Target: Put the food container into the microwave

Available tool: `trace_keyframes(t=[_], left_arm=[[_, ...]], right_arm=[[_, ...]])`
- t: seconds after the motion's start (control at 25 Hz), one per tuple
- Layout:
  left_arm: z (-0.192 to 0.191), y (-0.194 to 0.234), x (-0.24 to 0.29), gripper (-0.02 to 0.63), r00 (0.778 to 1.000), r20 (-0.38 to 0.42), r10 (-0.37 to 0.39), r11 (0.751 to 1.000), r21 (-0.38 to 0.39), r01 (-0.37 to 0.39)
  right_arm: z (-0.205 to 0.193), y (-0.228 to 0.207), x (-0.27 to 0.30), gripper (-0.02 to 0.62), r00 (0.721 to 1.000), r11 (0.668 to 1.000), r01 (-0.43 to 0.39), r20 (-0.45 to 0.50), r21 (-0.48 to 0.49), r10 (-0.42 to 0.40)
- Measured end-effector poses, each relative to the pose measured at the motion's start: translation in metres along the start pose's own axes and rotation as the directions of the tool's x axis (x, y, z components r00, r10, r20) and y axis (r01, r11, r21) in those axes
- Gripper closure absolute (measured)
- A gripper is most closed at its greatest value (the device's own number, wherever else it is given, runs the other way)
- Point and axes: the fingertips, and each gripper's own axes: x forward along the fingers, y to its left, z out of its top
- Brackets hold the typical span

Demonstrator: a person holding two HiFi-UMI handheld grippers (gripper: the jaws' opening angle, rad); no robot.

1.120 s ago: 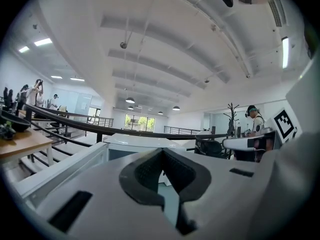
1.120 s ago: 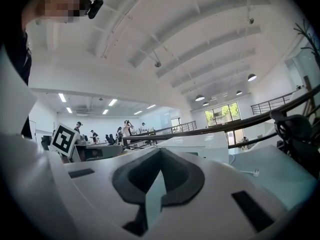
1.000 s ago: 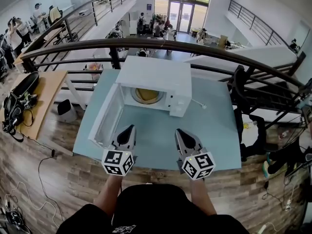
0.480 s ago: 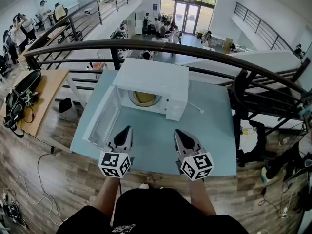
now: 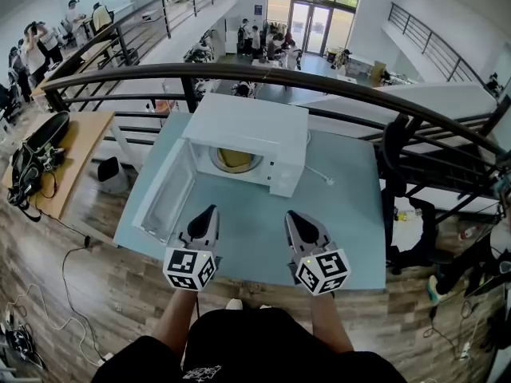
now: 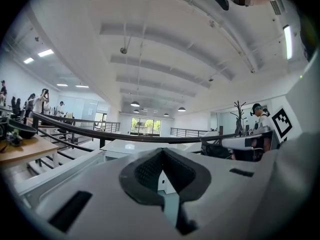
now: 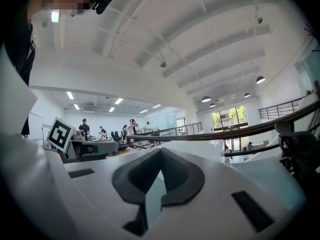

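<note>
Sitting inside microwave: yellowish food container

Head cam's looking steeply down from above the person, w/ table and microwave sitting mid-frame, fairly near. Left gripper cam's riding low, facing level fwd along its jaws, microwave close ahead. Right gripper cam's doing the same from the other side. All 3 are sharing microwave, table & railing.
</note>
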Motion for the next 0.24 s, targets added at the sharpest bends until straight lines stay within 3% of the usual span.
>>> trace_keyframes(t=[0.24], left_arm=[[0.0054, -0.0046, -0.0022, 0.598, 1.000, 0.008, -0.005, 1.000, 0.017, 0.005]], right_arm=[[0.0003, -0.0009, -0.0019, 0.589, 1.000, 1.000, 0.008, 0.000, -0.003, -0.008]])
